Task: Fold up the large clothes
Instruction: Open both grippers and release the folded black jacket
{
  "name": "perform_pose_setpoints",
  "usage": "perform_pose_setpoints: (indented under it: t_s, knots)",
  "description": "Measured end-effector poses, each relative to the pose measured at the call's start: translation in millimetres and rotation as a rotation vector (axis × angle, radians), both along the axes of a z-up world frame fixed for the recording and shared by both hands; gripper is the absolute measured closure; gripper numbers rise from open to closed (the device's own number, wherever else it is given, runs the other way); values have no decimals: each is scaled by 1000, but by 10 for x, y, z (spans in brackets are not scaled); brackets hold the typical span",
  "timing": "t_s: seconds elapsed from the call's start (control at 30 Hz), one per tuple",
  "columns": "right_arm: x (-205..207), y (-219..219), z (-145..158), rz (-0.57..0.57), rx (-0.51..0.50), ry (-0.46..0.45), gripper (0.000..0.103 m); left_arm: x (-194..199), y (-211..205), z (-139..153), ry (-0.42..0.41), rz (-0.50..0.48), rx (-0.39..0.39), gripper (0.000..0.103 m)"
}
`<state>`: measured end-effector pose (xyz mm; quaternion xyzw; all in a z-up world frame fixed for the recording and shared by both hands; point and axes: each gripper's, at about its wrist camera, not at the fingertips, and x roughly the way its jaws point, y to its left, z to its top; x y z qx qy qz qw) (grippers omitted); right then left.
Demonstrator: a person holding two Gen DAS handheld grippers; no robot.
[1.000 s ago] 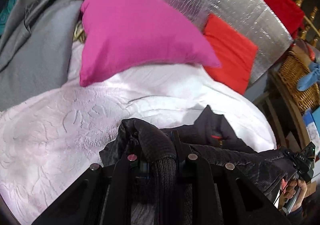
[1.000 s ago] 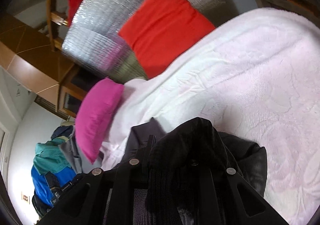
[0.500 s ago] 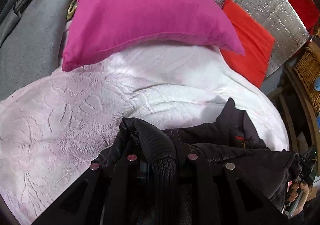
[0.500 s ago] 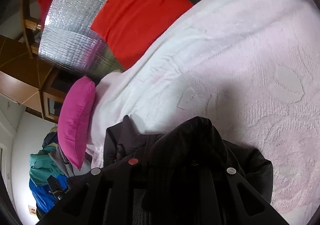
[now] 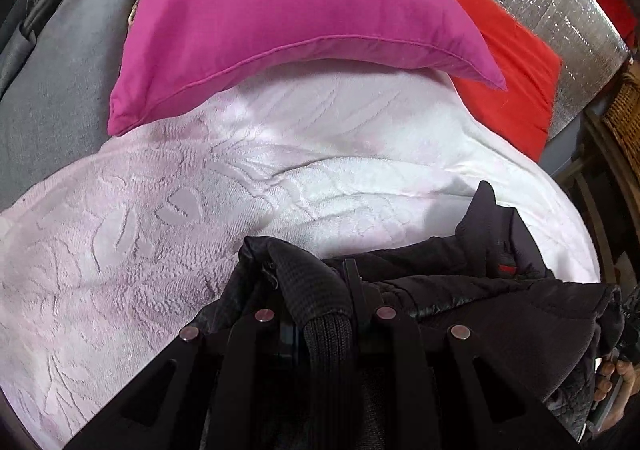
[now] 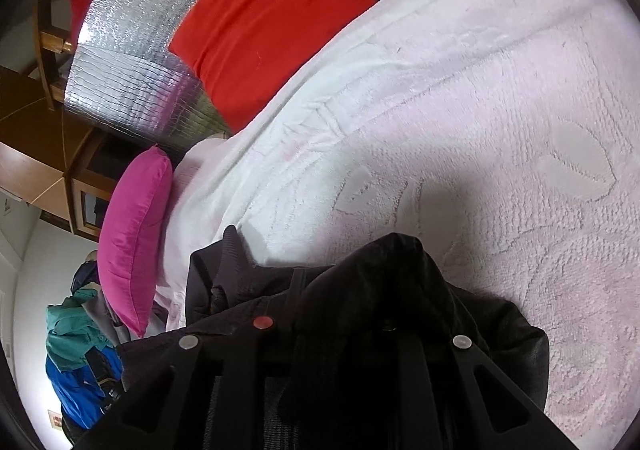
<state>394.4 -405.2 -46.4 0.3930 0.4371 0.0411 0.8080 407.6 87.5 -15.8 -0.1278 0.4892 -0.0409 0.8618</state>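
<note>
Black padded jacket [image 5: 472,290] held at both cuffs over the bed.
Left hand-held gripper [image 5: 320,314] and right hand-held gripper [image 6: 344,314] each clamp a ribbed knit cuff; the jacket sags soft, bulky and probably slippery onto the pale pink bedspread [image 5: 160,234], pink pillow [image 5: 304,9] beyond.

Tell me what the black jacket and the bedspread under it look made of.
Black jacket: looks like slick synthetic shell, faintly shiny and puffy, with a ribbed knit cuff. Bedspread: seems plush pale-pink fleece or terry, matte, with an embossed leaf pattern.
</note>
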Motion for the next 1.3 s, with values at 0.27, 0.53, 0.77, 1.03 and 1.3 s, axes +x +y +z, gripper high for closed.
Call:
perform_pose_setpoints:
  t_s: [0.27,0.53,0.77,1.03,1.3]
  knots:
    - [31,13,-21,-1,0,15,84,25,-16,-30,-4,-2,21,84]
    - [15,-23,-9,-7,68,1,69,36,-12,-28,2,21,1,81]
    - [-5,5,164,1,90,-57,32,22,108,20,4,57,-112,79]
    - [-101,-125,344,-25,134,-118,24,38,288,309,-16,88,-262,49]
    - [-265,-215,599,-36,72,-171,22,-108,536,510,-111,152,-194,43]
